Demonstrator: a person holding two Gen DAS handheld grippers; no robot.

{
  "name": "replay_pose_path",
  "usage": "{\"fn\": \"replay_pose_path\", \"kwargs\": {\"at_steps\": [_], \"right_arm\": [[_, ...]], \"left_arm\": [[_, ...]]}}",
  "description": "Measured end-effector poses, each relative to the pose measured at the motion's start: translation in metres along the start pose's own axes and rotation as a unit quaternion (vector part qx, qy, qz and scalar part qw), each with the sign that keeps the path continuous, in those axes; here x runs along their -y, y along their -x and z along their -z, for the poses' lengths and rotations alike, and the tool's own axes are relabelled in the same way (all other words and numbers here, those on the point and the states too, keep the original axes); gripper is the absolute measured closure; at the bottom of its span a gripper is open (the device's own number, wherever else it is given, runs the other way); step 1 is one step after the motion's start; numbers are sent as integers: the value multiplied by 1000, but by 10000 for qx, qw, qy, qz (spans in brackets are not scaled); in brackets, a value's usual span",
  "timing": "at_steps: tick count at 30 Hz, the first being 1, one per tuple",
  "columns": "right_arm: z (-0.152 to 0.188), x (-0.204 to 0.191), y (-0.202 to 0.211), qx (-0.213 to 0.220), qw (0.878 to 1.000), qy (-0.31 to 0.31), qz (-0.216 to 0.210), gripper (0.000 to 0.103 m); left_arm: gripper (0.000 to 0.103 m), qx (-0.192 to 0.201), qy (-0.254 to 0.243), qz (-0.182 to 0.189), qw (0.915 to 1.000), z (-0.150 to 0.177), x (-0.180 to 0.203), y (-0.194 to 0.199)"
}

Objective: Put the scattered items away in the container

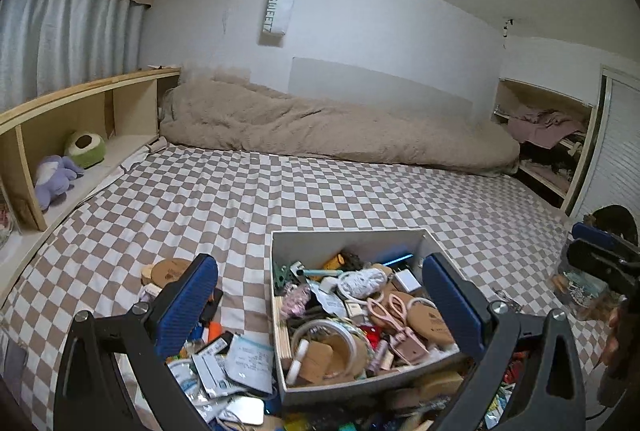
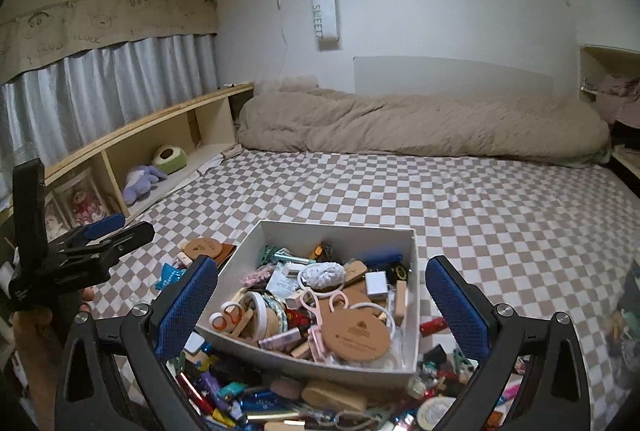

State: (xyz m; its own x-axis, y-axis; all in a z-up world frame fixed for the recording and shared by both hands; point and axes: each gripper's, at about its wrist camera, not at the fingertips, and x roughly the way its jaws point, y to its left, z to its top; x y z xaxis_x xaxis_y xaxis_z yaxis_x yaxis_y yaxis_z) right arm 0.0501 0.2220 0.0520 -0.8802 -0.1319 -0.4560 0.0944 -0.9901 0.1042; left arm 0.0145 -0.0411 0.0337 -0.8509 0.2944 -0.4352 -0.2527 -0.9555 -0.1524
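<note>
On the brown-and-white checkered bed sheet (image 1: 224,199): white rectangular cardboard box (image 1: 348,235), heaped with small items — pink-handled scissors (image 1: 390,305), round cork coaster (image 2: 362,336), white charger block (image 1: 406,281). Left tool (image 1: 320,307) spread wide, nothing between blue pads, hovering over box's near half. Right tool (image 2: 322,307) likewise spread wide, empty, above box. Loose scattered clutter (image 2: 240,397) piled at near edge of box, partly cut off by frame bottom and hidden behind tool arms; individual pieces hard to make out. Clear jar (image 1: 580,291) at right mostly blocked by other tool. Beige rolled duvet (image 1: 320,127) along far wall.
</note>
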Motion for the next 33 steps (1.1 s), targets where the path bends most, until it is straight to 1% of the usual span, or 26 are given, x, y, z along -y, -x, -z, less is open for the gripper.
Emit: {"fn": "replay_pose_path", "kwargs": {"at_steps": [5, 11, 16, 26, 33], "right_arm": [[14, -1, 29, 176, 9992, 95, 342, 0], [32, -2, 51, 238, 9982, 126, 533, 0], [43, -3, 69, 318, 9971, 177, 672, 0], [62, -8, 91, 265, 9953, 307, 879, 0], [74, -7, 99, 189, 9942, 279, 1021, 0]], "left_arm": [[0, 60, -8, -40, 10000, 11, 8, 26], [0, 169, -149, -215, 9995, 23, 18, 56], [0, 217, -228, -231, 9992, 34, 25, 77], [0, 143, -185, -208, 9995, 55, 27, 96], [0, 105, -261, -348, 9990, 66, 26, 105]]}}
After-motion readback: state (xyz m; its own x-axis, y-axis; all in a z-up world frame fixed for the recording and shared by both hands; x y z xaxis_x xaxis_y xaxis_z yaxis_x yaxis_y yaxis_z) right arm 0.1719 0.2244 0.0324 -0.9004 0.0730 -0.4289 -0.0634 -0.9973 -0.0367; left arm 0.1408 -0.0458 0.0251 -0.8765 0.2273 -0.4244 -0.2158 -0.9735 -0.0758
